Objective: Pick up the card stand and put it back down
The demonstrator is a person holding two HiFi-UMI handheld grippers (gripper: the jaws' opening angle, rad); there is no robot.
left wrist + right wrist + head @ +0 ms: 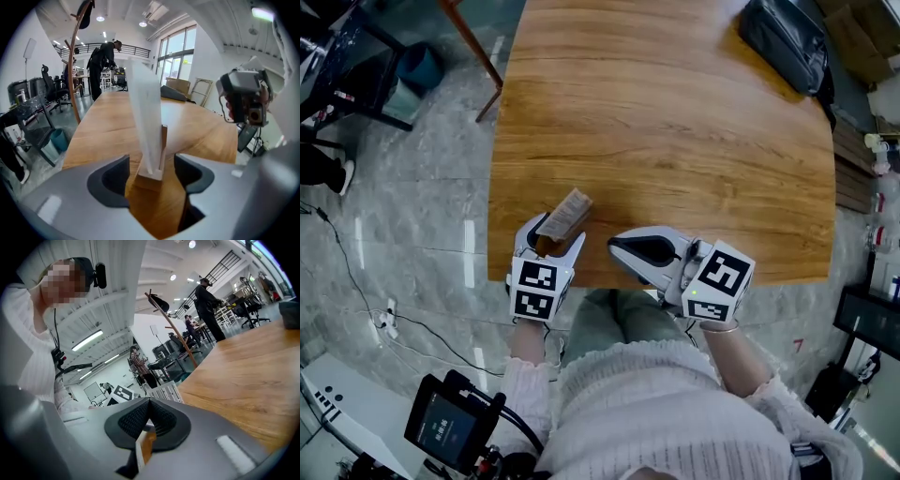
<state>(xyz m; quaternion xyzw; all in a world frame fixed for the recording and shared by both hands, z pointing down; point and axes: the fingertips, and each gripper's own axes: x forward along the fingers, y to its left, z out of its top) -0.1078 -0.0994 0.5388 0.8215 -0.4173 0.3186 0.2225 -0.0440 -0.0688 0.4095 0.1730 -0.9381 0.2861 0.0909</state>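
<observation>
At the near edge of the wooden table [675, 122], the card stand [151, 140] rests upright on its wooden base between the left gripper's [551, 238] wide-spread jaws, neither pad touching it. Just beside it, the right gripper [615, 247] has its jaws pressed together.

Bright, even indoor light fills every view. In the left gripper view, ceiling lamps [100, 18] glow at upper middle and tall windows [176, 51] lay a pale sheen on the wooden surface [108, 126]. The card stand [149, 140] looks washed-out and smeared. Both gripper views bulge toward black corners, and the left tool [152, 176] and right tool [149, 420] are soft up close. In the head view, light streaks glare off the floor [469, 253] at left.
</observation>
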